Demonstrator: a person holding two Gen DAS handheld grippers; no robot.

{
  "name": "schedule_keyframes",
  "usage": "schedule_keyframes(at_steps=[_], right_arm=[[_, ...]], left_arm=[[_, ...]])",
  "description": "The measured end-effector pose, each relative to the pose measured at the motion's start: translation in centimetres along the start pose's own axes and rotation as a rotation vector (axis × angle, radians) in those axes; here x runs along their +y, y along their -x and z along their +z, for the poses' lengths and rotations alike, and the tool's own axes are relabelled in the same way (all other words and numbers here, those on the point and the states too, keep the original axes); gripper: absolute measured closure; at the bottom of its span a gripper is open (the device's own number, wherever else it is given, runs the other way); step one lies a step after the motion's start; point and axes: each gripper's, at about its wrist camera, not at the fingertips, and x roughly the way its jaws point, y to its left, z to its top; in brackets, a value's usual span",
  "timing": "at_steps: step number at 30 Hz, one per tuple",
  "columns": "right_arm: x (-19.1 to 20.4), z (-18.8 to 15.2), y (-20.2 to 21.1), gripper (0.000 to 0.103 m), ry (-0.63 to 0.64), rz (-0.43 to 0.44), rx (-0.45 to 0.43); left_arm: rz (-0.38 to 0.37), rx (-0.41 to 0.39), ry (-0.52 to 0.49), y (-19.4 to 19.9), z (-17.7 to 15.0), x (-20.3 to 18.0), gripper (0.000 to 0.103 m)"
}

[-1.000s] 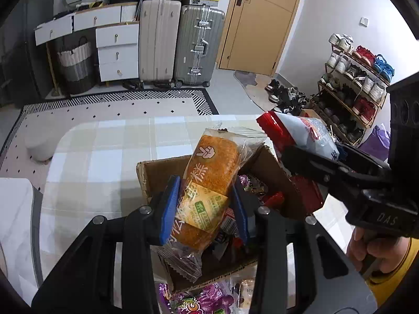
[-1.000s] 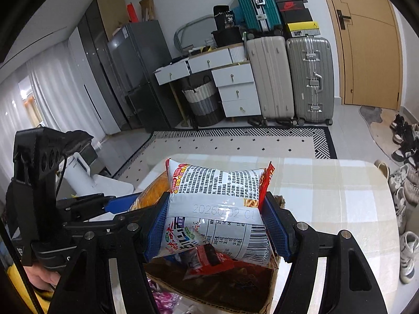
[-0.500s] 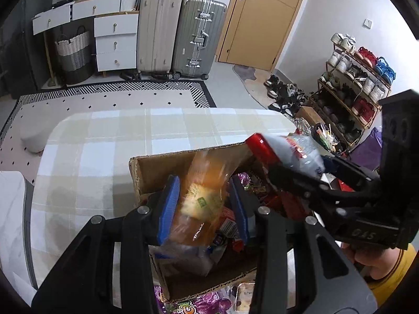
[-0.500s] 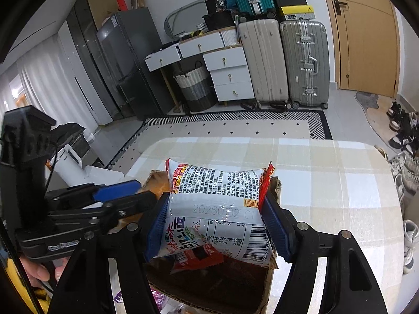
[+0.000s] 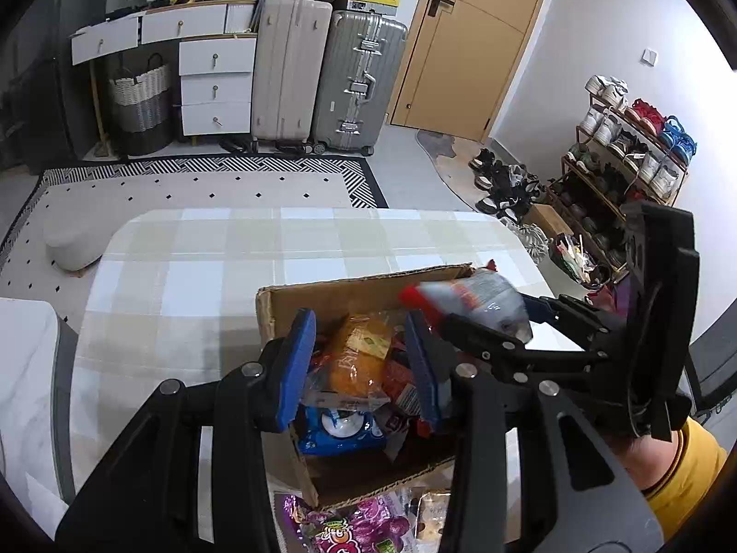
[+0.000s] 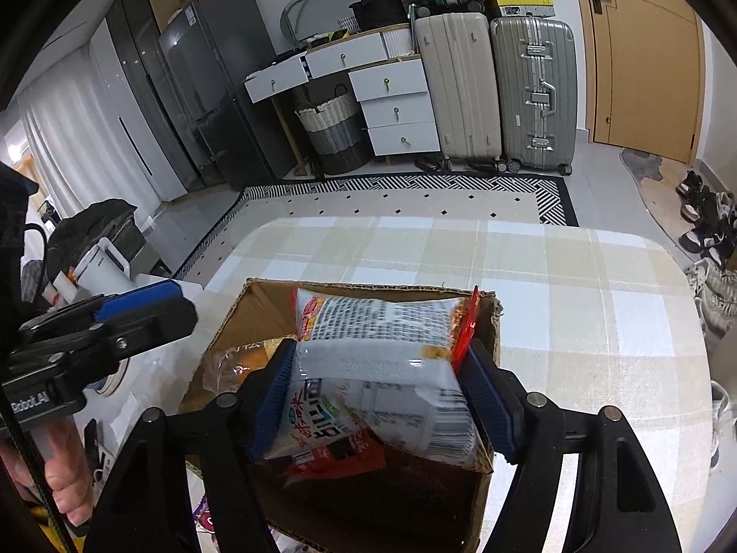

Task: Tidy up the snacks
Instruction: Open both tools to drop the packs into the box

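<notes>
Left gripper (image 5: pixel 361 364) angled steeply down, blue pads set fairly close, an orange packet (image 5: pixel 357 355) lying between them, contact unclear; right gripper (image 6: pixel 377 403) likewise pitched down, jaws opening, a white packet (image 6: pixel 382 359) between its pads; bare hand (image 6: pixel 64 479) grips the left handle; yellow sleeve (image 5: pixel 681 474) at the right wrist.

Cardboard box (image 5: pixel 350 292) on the table (image 5: pixel 193 276), snack packets inside (more packets (image 5: pixel 350 525) before its near wall). Behind the table: rug (image 5: pixel 193 189), then drawers (image 5: pixel 216 87) left of two suitcases (image 5: pixel 359 78); shoe rack (image 5: pixel 631 147) at right.
</notes>
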Motion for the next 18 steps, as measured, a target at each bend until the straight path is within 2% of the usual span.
schedule_keyframes(at_steps=[7,11,16,17,18], right_arm=[[0.2,-0.3,1.0,0.030,-0.015,-0.022,-0.023],[0.5,-0.3,3.6,0.030,-0.023,-0.018,-0.072],[1.8,-1.0,7.6,0.026,-0.012,-0.006,-0.141],[2.1,-1.3,8.6,0.026,-0.013,-0.003,-0.154],[2.4,-1.6,9.7,0.026,-0.013,0.004,-0.171]], left_arm=[[0.009,-0.003,-0.009,1.8,-0.7,-0.3,0.065],[0.057,-0.034,-0.028,3.9,-1.8,-1.4,0.053],[0.070,-0.085,-0.048,7.8,-3.5,-2.9,0.050],[0.072,-0.098,-0.049,8.8,-3.9,-3.2,0.048],[0.077,-0.108,-0.050,9.6,-4.2,-3.4,0.041]])
